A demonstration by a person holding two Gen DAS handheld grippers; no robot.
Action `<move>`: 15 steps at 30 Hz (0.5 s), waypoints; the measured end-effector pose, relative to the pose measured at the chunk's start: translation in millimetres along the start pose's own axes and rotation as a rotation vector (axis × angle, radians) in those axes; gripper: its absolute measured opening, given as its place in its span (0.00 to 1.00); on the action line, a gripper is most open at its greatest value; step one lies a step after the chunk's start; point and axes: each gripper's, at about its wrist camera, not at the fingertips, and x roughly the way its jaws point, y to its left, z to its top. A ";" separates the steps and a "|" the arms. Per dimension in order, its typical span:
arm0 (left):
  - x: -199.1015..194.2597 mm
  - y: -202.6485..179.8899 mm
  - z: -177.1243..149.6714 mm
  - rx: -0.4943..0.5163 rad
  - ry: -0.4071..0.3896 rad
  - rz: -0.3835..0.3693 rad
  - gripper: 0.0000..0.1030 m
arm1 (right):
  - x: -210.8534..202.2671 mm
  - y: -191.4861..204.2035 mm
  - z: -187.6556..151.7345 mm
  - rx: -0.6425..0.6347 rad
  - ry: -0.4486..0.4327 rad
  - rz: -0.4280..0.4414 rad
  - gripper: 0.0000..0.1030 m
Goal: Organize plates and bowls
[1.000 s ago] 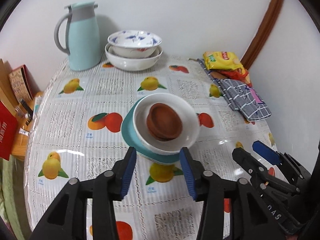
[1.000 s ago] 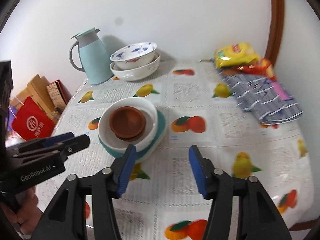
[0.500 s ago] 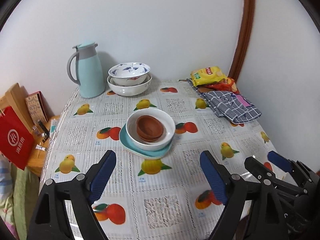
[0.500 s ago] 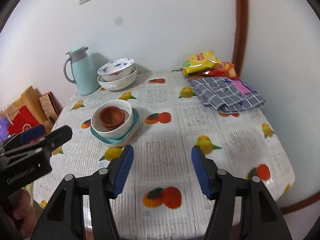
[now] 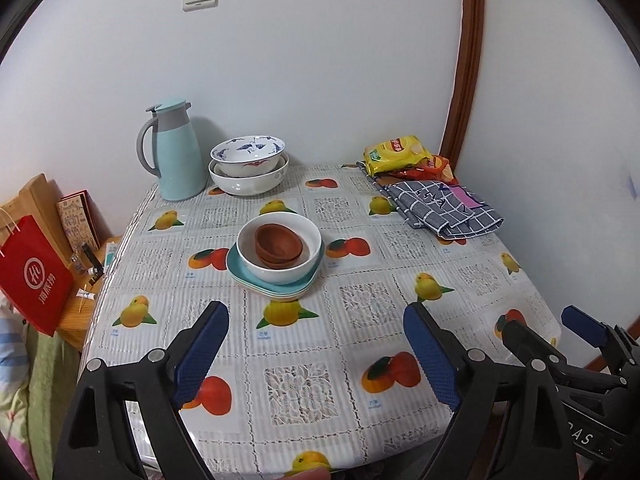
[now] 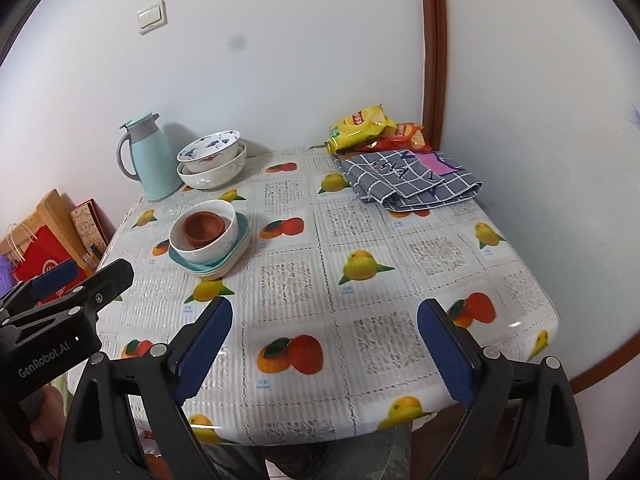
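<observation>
Both wrist views look down from the near edge toward the stacked bowls (image 5: 279, 251), sharing the whole surface (image 6: 400, 280) and the back wall.

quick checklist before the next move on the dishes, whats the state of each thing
1. Left gripper holds nothing, jaws opening: ok.
2. Right gripper holds nothing, jaws opening: ok.
3. Brown bowls nested in the white bowl on the teal plates: ok.
4. That stack sits level: ok.
5. Patterned bowls stacked beside the jug: ok.
6. Number of teal plates: cannot tell.
</observation>
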 end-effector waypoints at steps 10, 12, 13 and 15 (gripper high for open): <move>-8.1 -9.9 -5.7 0.015 -0.007 0.000 0.87 | -13.4 -8.0 -5.5 0.022 -0.012 -0.008 0.90; -8.0 -9.4 -5.8 0.014 -0.005 0.003 0.87 | -13.8 -8.3 -6.3 0.022 -0.011 -0.011 0.90; -8.2 -9.2 -6.0 0.013 -0.005 0.003 0.87 | -14.3 -8.7 -6.9 0.023 -0.011 -0.010 0.90; -8.5 -9.3 -6.2 0.012 -0.004 0.005 0.87 | -14.9 -8.9 -7.6 0.026 -0.011 -0.011 0.90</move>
